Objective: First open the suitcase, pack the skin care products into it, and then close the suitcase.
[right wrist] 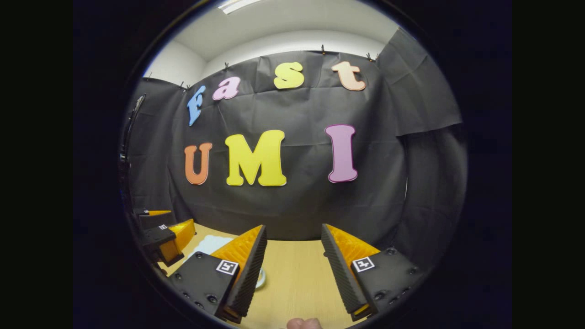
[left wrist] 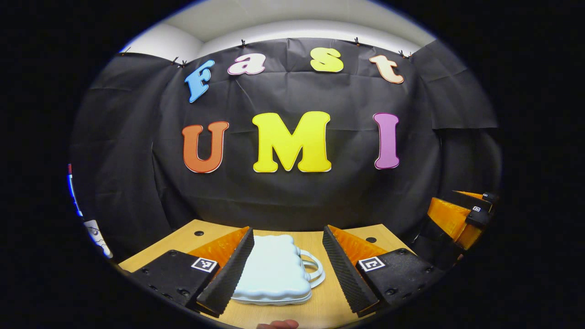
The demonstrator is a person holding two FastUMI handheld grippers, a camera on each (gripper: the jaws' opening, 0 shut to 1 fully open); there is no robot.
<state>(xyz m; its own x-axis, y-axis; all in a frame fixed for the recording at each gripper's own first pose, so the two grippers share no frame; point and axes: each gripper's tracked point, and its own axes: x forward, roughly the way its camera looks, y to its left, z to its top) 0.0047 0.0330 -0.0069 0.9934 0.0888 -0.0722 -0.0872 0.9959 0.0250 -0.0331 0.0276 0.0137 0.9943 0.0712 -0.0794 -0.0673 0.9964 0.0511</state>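
Observation:
A small white suitcase [left wrist: 274, 272] with a wavy edge and a white handle on its right side lies flat and closed on the wooden table [left wrist: 329, 306]. My left gripper [left wrist: 288, 262] hangs open above it, its fingers spread to either side of the case and not touching it. In the right gripper view, my right gripper [right wrist: 292, 269] is open over bare table, and a part of the suitcase [right wrist: 208, 244] shows behind its left finger. The right gripper [left wrist: 461, 214] appears at the right edge of the left gripper view, and the left gripper [right wrist: 164, 237] at the left of the right gripper view.
The table [right wrist: 297, 283] ends at the black cloth wall close behind the suitcase. Two round holes [left wrist: 199, 233] sit near its back corners. A fingertip [left wrist: 276, 324] shows at the bottom of the left gripper view, and another fingertip [right wrist: 304, 323] at the bottom of the right gripper view.

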